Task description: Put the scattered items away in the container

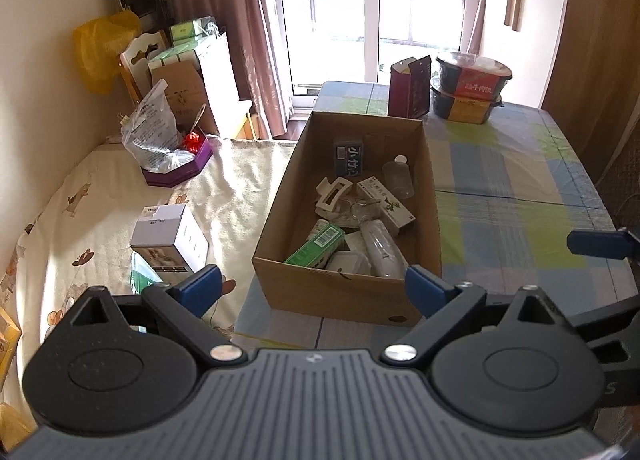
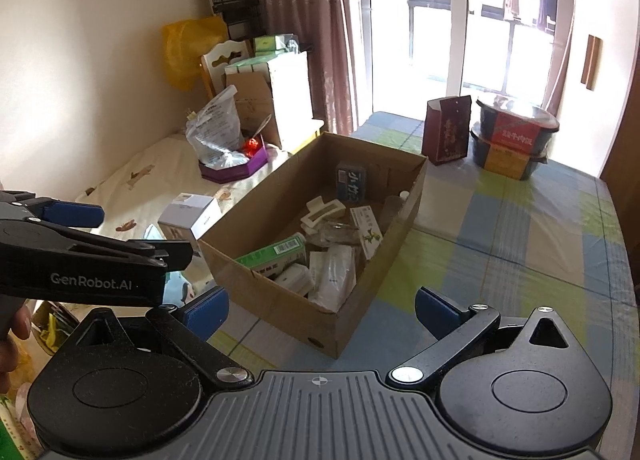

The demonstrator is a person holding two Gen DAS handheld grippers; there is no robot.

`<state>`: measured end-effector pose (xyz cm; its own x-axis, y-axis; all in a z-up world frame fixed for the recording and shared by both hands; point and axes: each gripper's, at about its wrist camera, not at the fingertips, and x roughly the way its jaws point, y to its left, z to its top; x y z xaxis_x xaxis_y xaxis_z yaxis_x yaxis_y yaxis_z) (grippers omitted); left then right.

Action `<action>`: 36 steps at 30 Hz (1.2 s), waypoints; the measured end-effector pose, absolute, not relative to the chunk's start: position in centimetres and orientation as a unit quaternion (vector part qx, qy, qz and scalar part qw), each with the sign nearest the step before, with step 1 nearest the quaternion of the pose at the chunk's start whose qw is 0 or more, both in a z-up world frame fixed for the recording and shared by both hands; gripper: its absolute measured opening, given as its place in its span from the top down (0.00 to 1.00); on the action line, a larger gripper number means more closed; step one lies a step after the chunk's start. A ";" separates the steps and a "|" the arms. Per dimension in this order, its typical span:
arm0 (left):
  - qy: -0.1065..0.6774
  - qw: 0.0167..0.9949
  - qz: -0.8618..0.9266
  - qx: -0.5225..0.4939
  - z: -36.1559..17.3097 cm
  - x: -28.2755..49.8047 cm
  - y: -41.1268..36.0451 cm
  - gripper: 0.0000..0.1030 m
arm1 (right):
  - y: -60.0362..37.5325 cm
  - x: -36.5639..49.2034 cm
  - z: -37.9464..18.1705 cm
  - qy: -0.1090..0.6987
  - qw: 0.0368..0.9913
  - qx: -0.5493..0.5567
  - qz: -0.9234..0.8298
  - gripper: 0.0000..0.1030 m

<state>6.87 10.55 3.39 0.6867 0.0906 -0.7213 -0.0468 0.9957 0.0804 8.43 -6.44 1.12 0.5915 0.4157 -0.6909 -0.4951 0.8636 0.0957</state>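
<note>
A cardboard box (image 1: 360,292) sits open on the checked tabletop (image 1: 520,188), its left wall along the tabletop's left edge, next to a surface covered in a cream cloth printed with small animals (image 1: 80,220). Inside the box lie the gathered items: a blue-grey carton (image 1: 349,159) standing near the far wall, a white hair claw clip (image 1: 332,196) in the middle, a green carton (image 1: 316,248) angled against the near-left corner, a white tube (image 1: 382,246) beside it, a white-and-green medicine box (image 1: 386,202) to the right, and a clear plastic bottle (image 1: 398,176) lying near the right wall. A crumpled clear item between the clip and the medicine box may be a wrapper, though the view does not settle it. The left hand-held gripper (image 1: 314,288) hangs just short of the box's near wall, fingers spread wide and empty. The right hand-held gripper (image 2: 320,310) is likewise released and holds nothing, poised above the box's near corner (image 2: 320,324); from its camera the left tool's black body crosses the left side of the frame. On the cloth, a white carton (image 1: 172,238) stands apart from the box. Beyond the box, a maroon paper bag (image 1: 410,88) stands beside two stacked black instant-meal bowls (image 1: 472,88).
</note>
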 end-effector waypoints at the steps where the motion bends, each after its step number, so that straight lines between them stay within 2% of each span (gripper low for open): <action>1: 0.392 0.919 0.037 0.029 3.4 6.7 10.4 0.03 | -6.6 8.3 1.1 0.373 0.891 -0.052 0.254 0.00; 36: 0.398 0.915 0.017 0.061 1.3 3.7 6.2 0.02 | -11.0 5.8 -0.7 0.413 0.882 -0.037 0.224 0.00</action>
